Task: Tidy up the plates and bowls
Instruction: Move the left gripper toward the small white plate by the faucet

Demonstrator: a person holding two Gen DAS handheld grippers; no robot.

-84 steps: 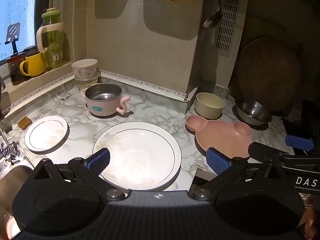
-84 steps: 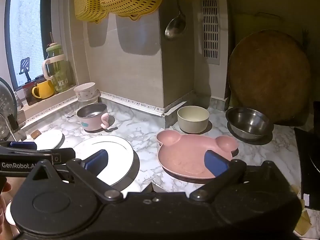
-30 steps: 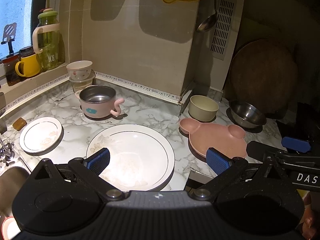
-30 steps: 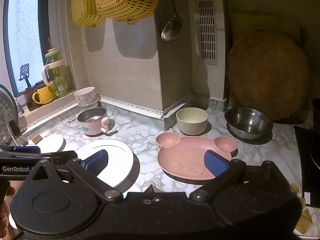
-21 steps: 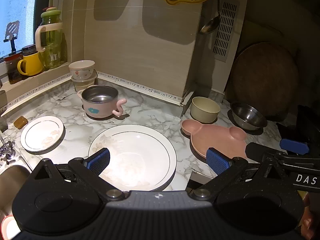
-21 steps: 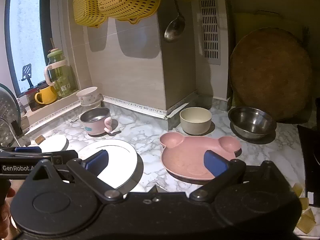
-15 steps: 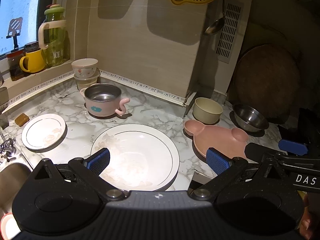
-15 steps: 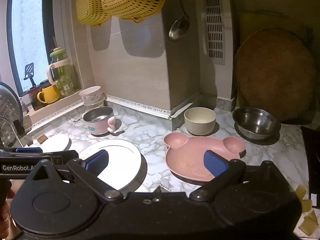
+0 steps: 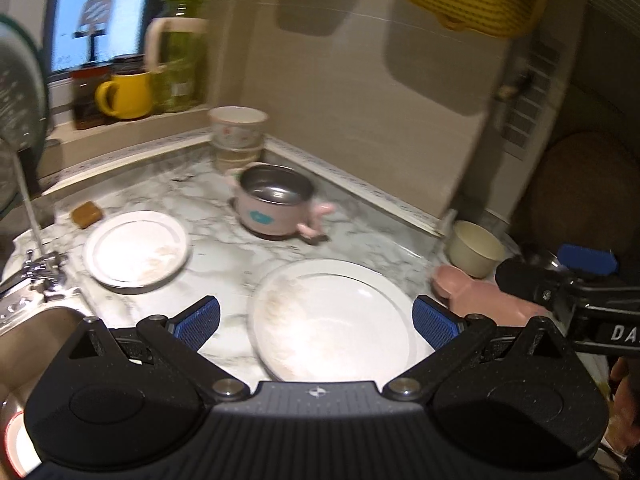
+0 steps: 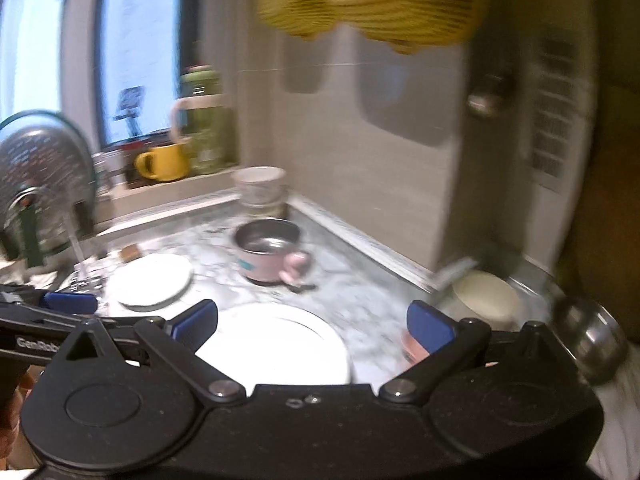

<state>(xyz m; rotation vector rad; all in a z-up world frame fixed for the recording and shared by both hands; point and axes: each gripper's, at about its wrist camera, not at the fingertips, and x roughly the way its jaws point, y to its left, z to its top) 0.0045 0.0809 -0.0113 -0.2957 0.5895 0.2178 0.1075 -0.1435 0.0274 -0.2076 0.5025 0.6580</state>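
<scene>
Plates first: large round white plate with a thin dark rim line lies flat on the marble counter, between the spread blue fingertips of the left gripper, jaws wide and empty. At ten o'clock sits a small white plate; at twelve, a pink steel-lined handled bowl. Right gripper is equally wide, holding nothing. Only the right view shows the steel bowl whole at three o'clock; both views are blurred.
</scene>
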